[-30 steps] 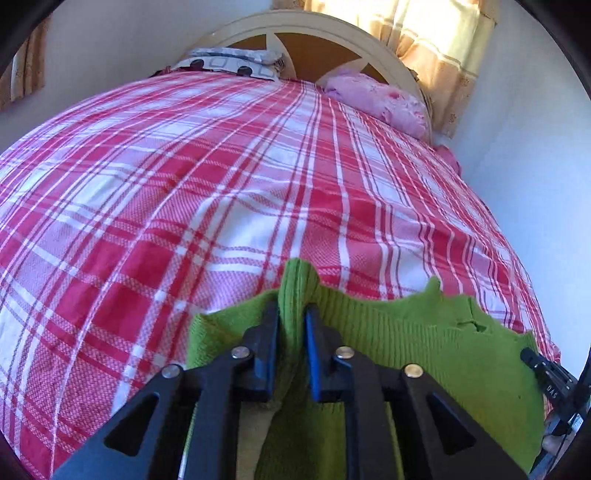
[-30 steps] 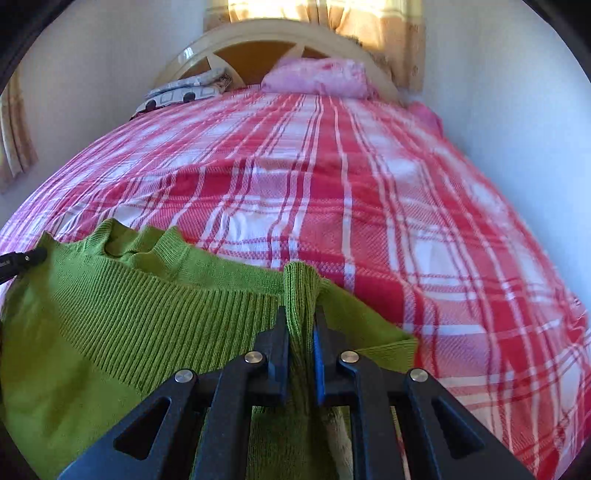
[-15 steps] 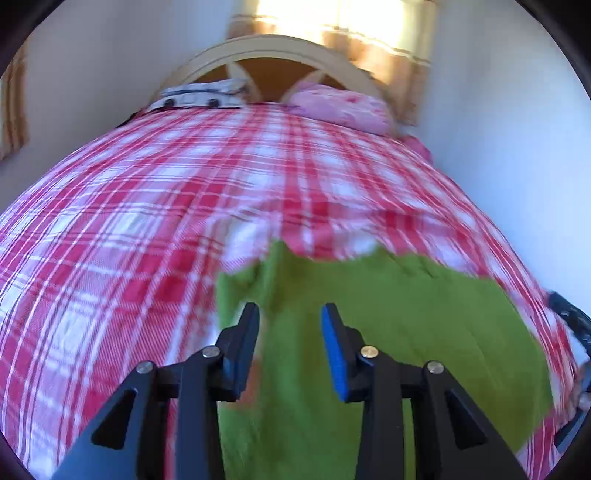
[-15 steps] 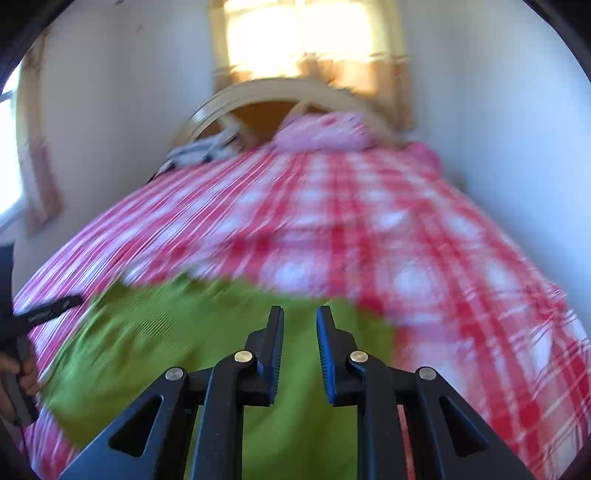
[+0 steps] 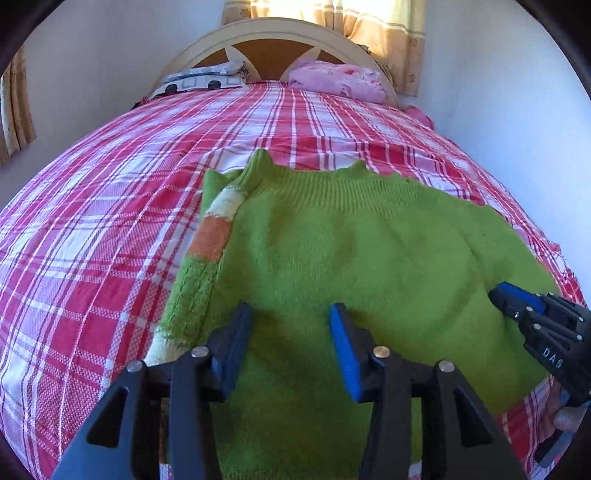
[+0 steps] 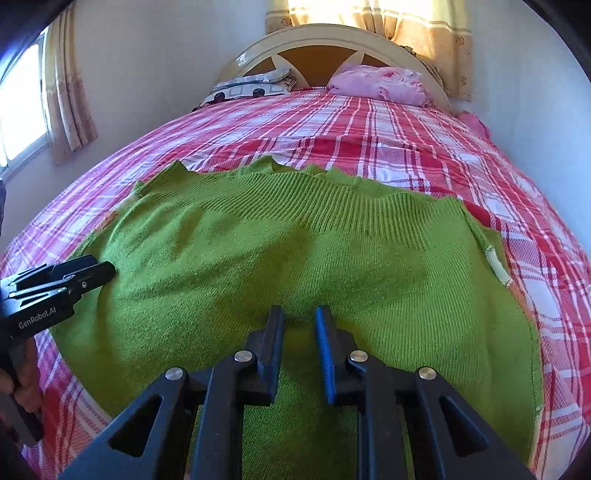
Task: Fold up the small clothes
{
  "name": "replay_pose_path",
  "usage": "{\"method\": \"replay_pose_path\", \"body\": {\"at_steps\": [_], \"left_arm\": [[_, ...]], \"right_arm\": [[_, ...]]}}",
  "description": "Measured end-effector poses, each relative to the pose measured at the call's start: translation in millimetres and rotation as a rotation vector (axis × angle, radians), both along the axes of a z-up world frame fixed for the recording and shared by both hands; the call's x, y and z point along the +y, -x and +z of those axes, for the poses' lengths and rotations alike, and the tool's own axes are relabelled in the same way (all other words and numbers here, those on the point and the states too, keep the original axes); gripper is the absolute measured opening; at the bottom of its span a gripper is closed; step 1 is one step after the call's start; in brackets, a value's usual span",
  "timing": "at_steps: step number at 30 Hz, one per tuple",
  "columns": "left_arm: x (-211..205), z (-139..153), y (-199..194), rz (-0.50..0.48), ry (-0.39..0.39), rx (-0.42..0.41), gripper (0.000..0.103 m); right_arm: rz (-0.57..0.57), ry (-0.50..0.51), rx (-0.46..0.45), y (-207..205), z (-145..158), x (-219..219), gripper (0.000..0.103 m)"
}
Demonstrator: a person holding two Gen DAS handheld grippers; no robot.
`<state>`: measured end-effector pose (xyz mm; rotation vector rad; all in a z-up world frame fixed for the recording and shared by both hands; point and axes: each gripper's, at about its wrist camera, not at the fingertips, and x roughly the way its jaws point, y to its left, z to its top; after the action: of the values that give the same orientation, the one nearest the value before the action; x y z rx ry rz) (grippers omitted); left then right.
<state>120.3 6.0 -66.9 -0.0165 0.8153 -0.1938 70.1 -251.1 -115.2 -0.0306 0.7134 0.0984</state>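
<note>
Green knit sweater [image 5: 369, 258] is lying spread out flat on the bed [image 5: 110, 221], near the foot end, with its ribbed hem edge pointing toward the headboard [image 5: 280, 40]. The bed is wearing a red and white plaid cover, and there's a pink pillow [image 5: 336, 79] plus a black and white patterned pillow [image 5: 203, 79] sitting up by the headboard. The left hand-held gripper [image 5: 291, 317] is hovering over the left part of the sweater with its jaws spread wide, nothing between them. Just to its left a striped bit of the sweater is peeking out from underneath, orange and cream bands on green. The right hand-held gripper [image 6: 299, 317] is hanging over the middle of the sweater [image 6: 295, 251] with a narrower gap between its jaws, and it's not pinching any fabric either. From the left camera you can see the right hand-held gripper's tip [image 5: 517, 306] poking in over the sweater's right side, and from the right camera the left one [image 6: 62, 284] is reaching in at the sweater's left edge. Yellowish curtains [image 6: 424, 29] are glowing with sunlight behind the headboard, and another curtain [image 6: 70, 92] is hanging by a window on the left wall. Can't tell whether either one is actually touching the knit or just floating above it.
</note>
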Motion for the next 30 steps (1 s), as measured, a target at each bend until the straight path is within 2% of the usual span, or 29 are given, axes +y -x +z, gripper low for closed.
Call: {"method": "replay_pose_path", "body": {"at_steps": [3,4,5,6,8,9,11,13,17,20,22,24,27,30], "left_arm": [[0,9,18,0.026,-0.048,-0.018,0.050],[1,13,28,0.028,-0.071,-0.036,0.052],[5,14,36,0.034,-0.082,-0.049,0.058],[11,17,44,0.049,-0.079,-0.062,0.068],[29,23,58,0.092,-0.036,-0.079,0.078],[43,25,67,0.126,0.000,-0.090,0.080],[62,24,78,0.187,0.043,-0.091,0.080],[76,19,87,0.209,0.078,-0.081,0.080],[93,8,102,0.265,0.084,-0.076,0.080],[90,-1,104,0.264,0.108,-0.041,0.080],[87,-3,108,0.247,0.169,-0.031,0.080],[84,-5,109,0.237,0.280,-0.025,0.080],[75,-11,100,0.225,0.386,-0.003,0.080],[63,-16,82,0.258,0.389,0.008,0.080]], "right_arm": [[-0.042,0.081,-0.001,6,-1,15,0.018],[-0.064,0.097,-0.020,15,9,15,0.019],[-0.056,0.068,-0.057,26,14,21,0.018],[-0.023,0.014,-0.077,36,19,28,0.018],[0.019,-0.009,-0.074,45,22,46,0.019],[0.039,-0.003,-0.062,43,22,54,0.018],[0.073,0.010,-0.024,41,9,70,0.018],[0.060,0.025,0.007,35,-10,75,0.019],[0.064,-0.010,0.001,31,-10,67,0.019],[0.064,-0.021,-0.007,37,-15,67,0.019],[0.064,-0.023,-0.020,35,-12,63,0.019],[0.064,-0.037,-0.036,38,5,59,0.019],[0.066,-0.066,-0.031,33,8,55,0.020],[0.067,-0.065,-0.027,31,8,55,0.020]]}}
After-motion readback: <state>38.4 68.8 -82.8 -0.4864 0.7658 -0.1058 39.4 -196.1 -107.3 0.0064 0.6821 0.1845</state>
